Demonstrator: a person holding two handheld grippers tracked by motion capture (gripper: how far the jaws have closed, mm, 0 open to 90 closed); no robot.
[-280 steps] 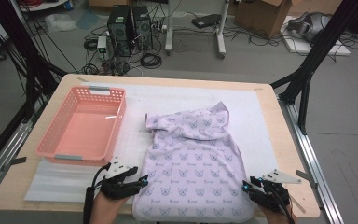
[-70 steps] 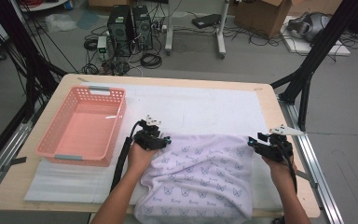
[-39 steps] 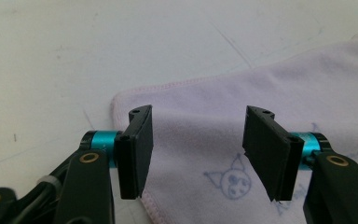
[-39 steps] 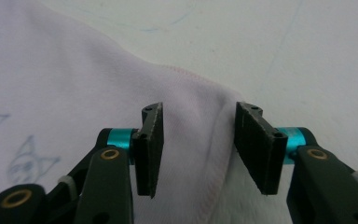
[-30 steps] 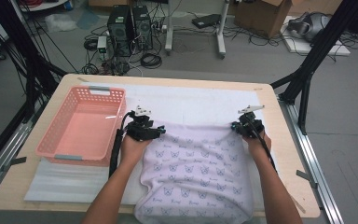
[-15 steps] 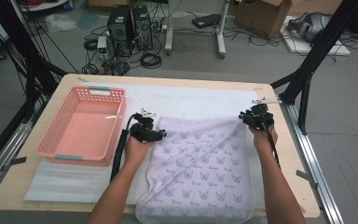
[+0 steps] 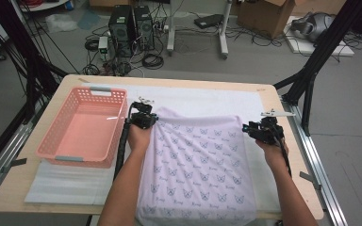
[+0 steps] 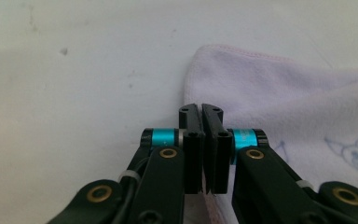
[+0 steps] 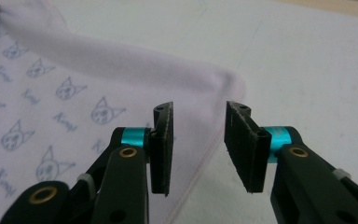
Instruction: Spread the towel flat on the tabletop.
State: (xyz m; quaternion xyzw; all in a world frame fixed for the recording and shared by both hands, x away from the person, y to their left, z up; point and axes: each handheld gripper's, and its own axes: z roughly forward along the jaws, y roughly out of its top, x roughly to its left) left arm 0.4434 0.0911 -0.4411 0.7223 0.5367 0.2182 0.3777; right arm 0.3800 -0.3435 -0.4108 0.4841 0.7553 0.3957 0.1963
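Since the earlier frame I've carried the cat-print cloth up the mat; it now lies flat, centre frame. My left gripper has just clenched on its corner; my right gripper has been opening, corner released. I'd let go left too, then smooth edges.

Cloth: pale lilac, printed all over with small blue cat-face outlines and script lettering; pink stitching along the hem. Basket, left of the cloth: salmon pink with grey handles. Mat under both: white. Table: light wood. Left tongs and right tongs: black with turquoise rollers and brass rivets.
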